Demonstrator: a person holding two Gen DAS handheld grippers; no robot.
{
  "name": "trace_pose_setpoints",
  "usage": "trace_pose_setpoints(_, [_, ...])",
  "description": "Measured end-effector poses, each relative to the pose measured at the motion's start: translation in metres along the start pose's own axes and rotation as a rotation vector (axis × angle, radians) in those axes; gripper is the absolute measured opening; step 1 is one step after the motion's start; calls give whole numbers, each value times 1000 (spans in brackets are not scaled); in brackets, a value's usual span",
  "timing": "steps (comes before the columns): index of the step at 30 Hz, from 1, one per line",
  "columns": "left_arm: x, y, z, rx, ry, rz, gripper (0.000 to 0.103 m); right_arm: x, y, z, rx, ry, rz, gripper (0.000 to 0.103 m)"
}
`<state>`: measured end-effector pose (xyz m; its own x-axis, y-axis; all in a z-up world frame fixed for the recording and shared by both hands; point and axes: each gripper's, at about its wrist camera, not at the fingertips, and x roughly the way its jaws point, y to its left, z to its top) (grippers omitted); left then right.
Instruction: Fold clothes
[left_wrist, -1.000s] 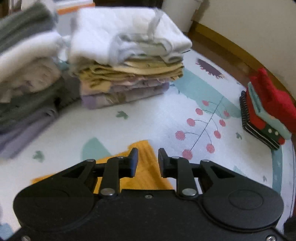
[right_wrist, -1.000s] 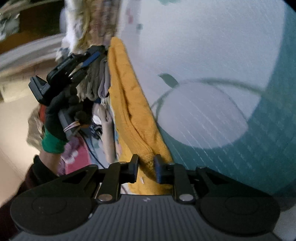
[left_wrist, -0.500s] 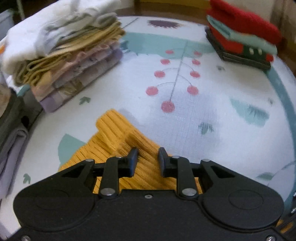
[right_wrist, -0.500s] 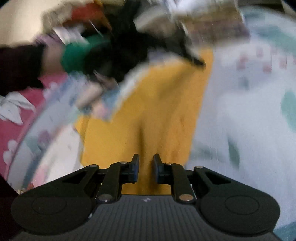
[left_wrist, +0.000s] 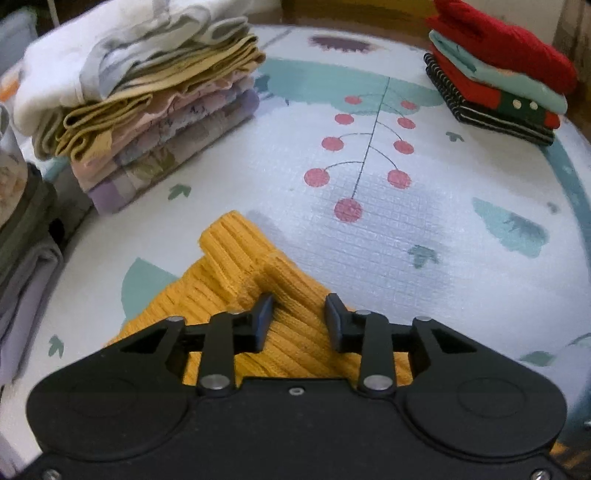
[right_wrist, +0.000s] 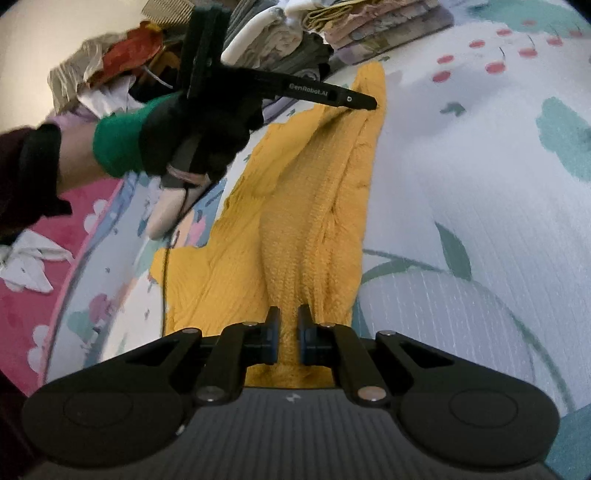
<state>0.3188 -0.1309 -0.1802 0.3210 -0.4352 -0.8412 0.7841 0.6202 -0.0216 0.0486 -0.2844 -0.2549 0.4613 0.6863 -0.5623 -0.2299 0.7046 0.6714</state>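
A yellow ribbed knit garment (left_wrist: 258, 273) lies stretched out on the patterned play mat (left_wrist: 406, 221). In the left wrist view my left gripper (left_wrist: 298, 314) hovers low over its far end. The jaws are opening, with a ridge of knit lying between them but not pinched. The right wrist view shows the same garment (right_wrist: 314, 206) running away from my right gripper (right_wrist: 288, 332), which is shut on the near edge of the knit. A gloved hand (right_wrist: 192, 133) holds the left gripper (right_wrist: 364, 101) at the garment's far end.
A tall stack of folded clothes (left_wrist: 147, 110) stands at the back left of the mat, with a smaller red and teal stack (left_wrist: 498, 85) at the back right. Grey and lilac folded items (left_wrist: 26, 266) sit at the left edge. Loose clothes (right_wrist: 110, 62) are heaped beyond a pink rug (right_wrist: 37, 258).
The left gripper has rolled, come down over the yellow knit and spread its jaws wider. The right gripper has rolled round and closed on the near edge of the knit.
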Motion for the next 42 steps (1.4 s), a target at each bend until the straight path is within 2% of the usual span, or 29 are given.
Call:
trace_pose_setpoints(1, [-17, 6, 1, -28, -30, -20, 41, -4, 2, 2, 3, -11, 2, 10])
trace_pose_setpoints(2, [-34, 13, 0, -58, -68, -40, 53, -9, 3, 2, 6, -22, 7, 12])
trace_pose_setpoints(3, [-48, 20, -2, -86, -85, -38, 55, -14, 4, 3, 6, -32, 10, 16])
trace_pose_setpoints(7, [-99, 47, -36, -211, -100, -16, 55, -25, 5, 6, -13, -47, -8, 18])
trace_pose_setpoints(9, [-120, 60, -65, -302, -102, 16, 56, -26, 11, 10, -61, -49, -14, 18])
trace_pose_setpoints(13, [-149, 80, -135, -540, -70, 63, 56, -15, 32, 25, -223, -61, -40, 18])
trace_pose_setpoints(18, [-181, 86, -206, -752, -85, 85, 56, 9, 53, 55, -404, -88, -75, 18])
trace_pose_setpoints(19, [-188, 86, -218, -786, -97, 86, 56, 16, 48, 62, -395, -89, -84, 18])
trace_pose_setpoints(22, [-206, 85, -254, -882, -129, 99, 56, 45, 21, 67, -315, -7, -130, 15])
trace_pose_setpoints(23, [-210, 85, -265, -914, -134, 105, 56, 47, 13, 64, -305, -11, -116, 12])
trace_pose_setpoints(26, [-223, 85, -302, -1012, -146, 131, 56, 46, 7, 62, -288, -13, -107, 12])
trace_pose_setpoints(30, [-234, 85, -347, -1130, -158, 181, 57, 31, 14, 67, -238, -44, -104, 20])
trace_pose_setpoints(33, [-236, 83, -375, -1226, -180, 187, 57, 25, 19, 68, -215, -38, -96, 24])
trace_pose_setpoints(37, [-237, 86, -400, -1320, -226, 187, 57, 29, 29, 70, -172, -6, -55, 29])
trace_pose_setpoints(42, [-244, 102, -420, -1398, -327, 188, 57, 43, 45, 69, -90, 71, 70, 37])
